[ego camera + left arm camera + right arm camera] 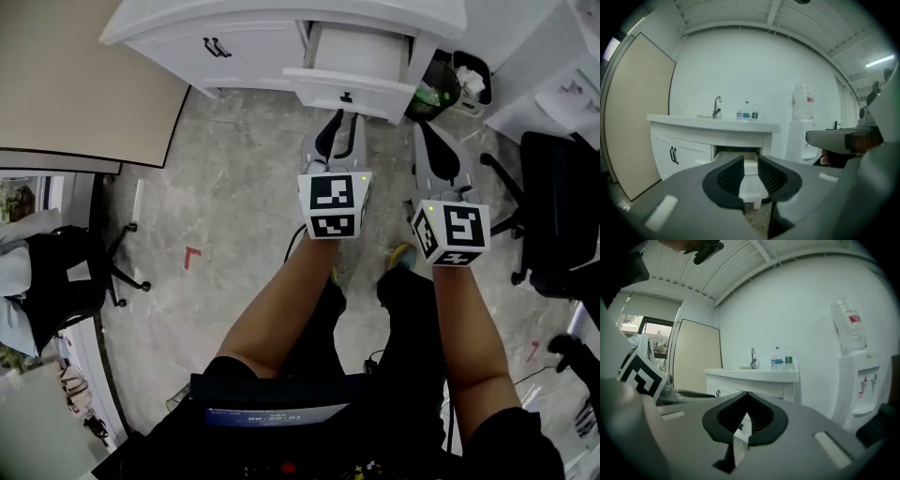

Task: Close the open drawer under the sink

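The white sink cabinet (187, 37) stands at the top of the head view, and its drawer (349, 92) is pulled out, with a small dark handle on its front. My left gripper (337, 131) hangs in the air a short way in front of the drawer and is open with nothing in it. In the left gripper view the drawer (749, 165) shows through the gap between the fingers (729, 176). My right gripper (439, 152) is beside it to the right, shut and empty. The right gripper view shows the drawer front (739, 430) behind the touching fingertips (759, 416).
A black trash bin (448, 80) stands right of the drawer. Black office chairs sit at the right (553, 216) and left (66, 281). On the counter are a faucet (717, 105) and bottles (746, 111); a water dispenser (801, 126) stands beside the cabinet.
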`<move>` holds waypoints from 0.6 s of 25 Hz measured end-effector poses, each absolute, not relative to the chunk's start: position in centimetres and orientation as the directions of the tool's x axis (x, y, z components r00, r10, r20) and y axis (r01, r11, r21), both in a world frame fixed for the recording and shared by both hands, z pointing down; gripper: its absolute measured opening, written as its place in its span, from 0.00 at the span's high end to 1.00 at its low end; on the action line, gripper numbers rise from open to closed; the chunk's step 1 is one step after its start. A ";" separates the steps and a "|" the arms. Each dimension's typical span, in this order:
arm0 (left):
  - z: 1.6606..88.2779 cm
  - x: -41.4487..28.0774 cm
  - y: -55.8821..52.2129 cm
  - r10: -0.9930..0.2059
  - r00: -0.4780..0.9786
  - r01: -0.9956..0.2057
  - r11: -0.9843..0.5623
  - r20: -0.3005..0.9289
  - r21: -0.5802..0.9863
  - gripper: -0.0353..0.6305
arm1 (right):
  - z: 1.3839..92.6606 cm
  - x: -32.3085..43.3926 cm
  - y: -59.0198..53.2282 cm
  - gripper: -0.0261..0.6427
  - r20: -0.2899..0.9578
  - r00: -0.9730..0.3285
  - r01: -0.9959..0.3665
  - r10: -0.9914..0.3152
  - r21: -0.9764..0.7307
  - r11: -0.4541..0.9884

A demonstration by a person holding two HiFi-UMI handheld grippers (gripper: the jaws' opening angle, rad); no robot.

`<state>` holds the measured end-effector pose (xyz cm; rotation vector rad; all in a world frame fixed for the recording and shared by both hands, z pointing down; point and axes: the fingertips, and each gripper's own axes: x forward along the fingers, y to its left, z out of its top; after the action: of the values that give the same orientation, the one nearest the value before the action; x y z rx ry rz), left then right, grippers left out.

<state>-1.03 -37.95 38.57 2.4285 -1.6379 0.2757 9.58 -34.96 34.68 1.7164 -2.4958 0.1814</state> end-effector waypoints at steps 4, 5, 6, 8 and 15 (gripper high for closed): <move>50.5 -1.0 -43.4 -0.888 0.337 -0.939 -0.343 0.312 0.038 0.79 | 44.7 9.7 -40.1 0.92 0.147 -0.358 -0.934 -0.922 -0.056 0.354; 52.5 -1.1 -44.6 -0.892 0.327 -0.942 -0.335 0.311 0.029 0.79 | 46.4 9.7 -41.1 0.92 0.144 -0.361 -0.933 -0.921 -0.049 0.357; 54.1 -1.1 -45.6 -0.897 0.317 -0.945 -0.327 0.309 0.022 0.77 | 47.8 9.8 -42.0 0.92 0.140 -0.363 -0.932 -0.921 -0.042 0.360; 56.5 -1.3 -47.5 -0.905 0.296 -0.951 -0.308 0.307 0.010 0.76 | 50.1 9.8 -43.4 0.92 0.126 -0.366 -0.931 -0.922 -0.035 0.364; 60.4 -1.8 -50.4 -0.928 0.242 -0.966 -0.257 0.284 -0.017 0.76 | 54.4 9.8 -45.9 0.92 0.090 -0.382 -0.924 -0.920 -0.034 0.381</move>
<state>-1.78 -50.36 60.38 2.3438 -1.8061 0.3552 9.77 -45.86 54.45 1.7129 -2.5633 0.1215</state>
